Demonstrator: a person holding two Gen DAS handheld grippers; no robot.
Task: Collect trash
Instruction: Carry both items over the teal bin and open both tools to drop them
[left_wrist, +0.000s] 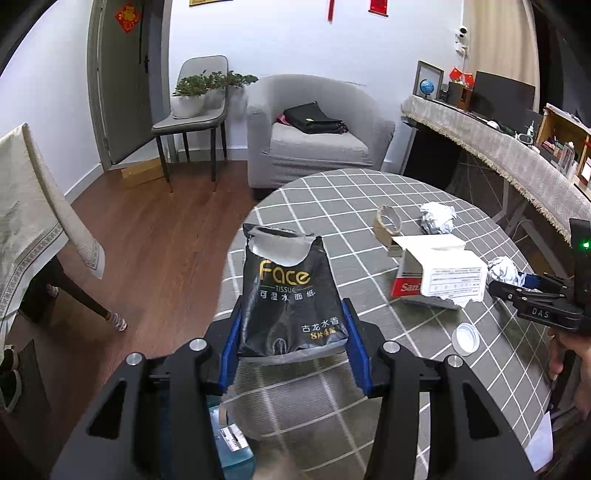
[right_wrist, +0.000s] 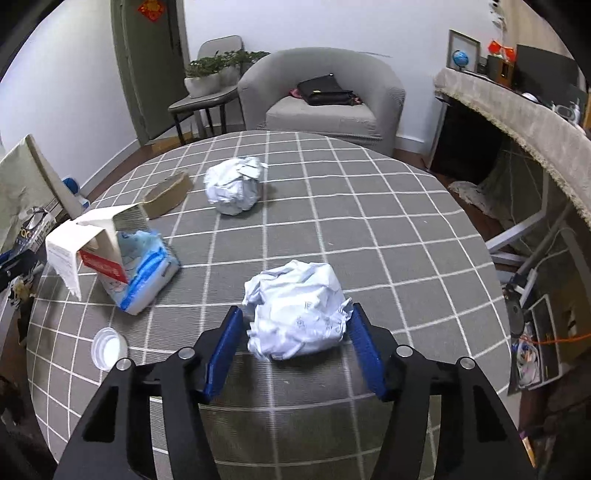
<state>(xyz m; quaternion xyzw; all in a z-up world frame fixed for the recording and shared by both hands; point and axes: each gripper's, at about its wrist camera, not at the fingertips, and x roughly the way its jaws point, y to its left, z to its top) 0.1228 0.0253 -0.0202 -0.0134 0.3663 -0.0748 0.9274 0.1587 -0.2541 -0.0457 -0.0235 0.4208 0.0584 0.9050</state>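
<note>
My left gripper (left_wrist: 293, 312) is shut on a black "Face" tissue pack (left_wrist: 288, 280) with a torn-open top, holding it upright at the left edge of the round checked table (left_wrist: 369, 206). My right gripper (right_wrist: 295, 314) stands open around a crumpled white paper ball (right_wrist: 291, 295) lying on the table. The right pad is against the ball and a small gap shows at the left pad. Further off lie a second paper ball (right_wrist: 234, 188), a cardboard tape core (right_wrist: 168, 195), a torn white box (right_wrist: 96, 236), a blue-white tissue pack (right_wrist: 147, 273) and a white lid (right_wrist: 109, 347).
A clear bottle with blue liquid (left_wrist: 232, 443) sits low under my left gripper, beside the table's edge. A grey armchair (left_wrist: 317, 133) with a black bag stands beyond the table, a chair with plants (left_wrist: 195, 110) to its left, and a cloth-covered desk (left_wrist: 517, 155) on the right.
</note>
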